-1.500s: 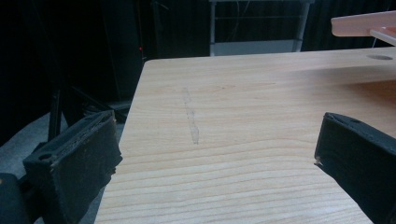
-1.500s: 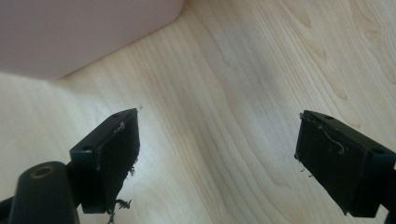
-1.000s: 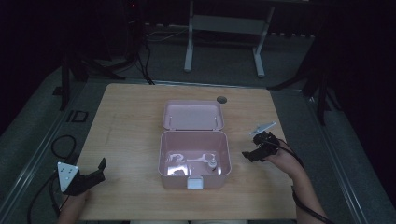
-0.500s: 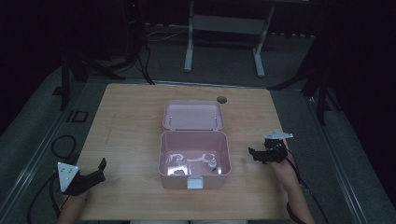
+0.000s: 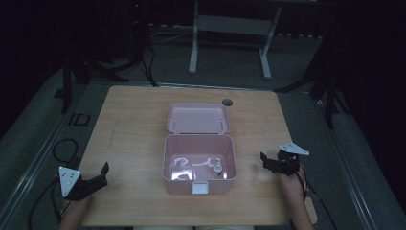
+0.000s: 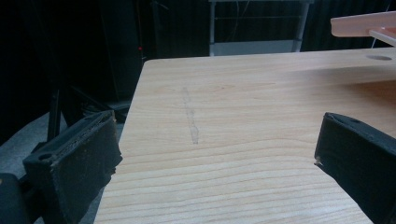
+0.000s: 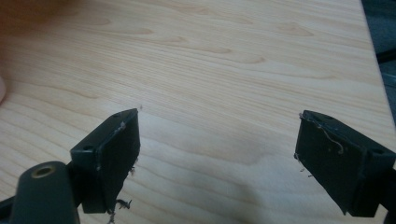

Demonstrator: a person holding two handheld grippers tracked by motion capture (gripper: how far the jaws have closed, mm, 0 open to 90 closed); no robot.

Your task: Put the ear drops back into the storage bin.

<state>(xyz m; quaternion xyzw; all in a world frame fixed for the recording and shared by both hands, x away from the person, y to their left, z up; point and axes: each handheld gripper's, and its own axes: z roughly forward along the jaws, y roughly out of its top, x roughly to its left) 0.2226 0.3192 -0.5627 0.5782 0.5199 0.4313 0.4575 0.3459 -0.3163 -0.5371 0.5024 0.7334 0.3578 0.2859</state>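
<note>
The pale wooden bench (image 5: 134, 124) stood in a dark room, grey floor (image 5: 43, 143) around it and a metal frame (image 5: 230, 28) beyond its far edge. The open pink box (image 5: 199, 163) sat between the two tools, just left of the right hand-held gripper (image 5: 269, 162) and well right of the left hand-held gripper (image 5: 98, 175). Both had jaws spread over bare wood, holding nothing.
</note>
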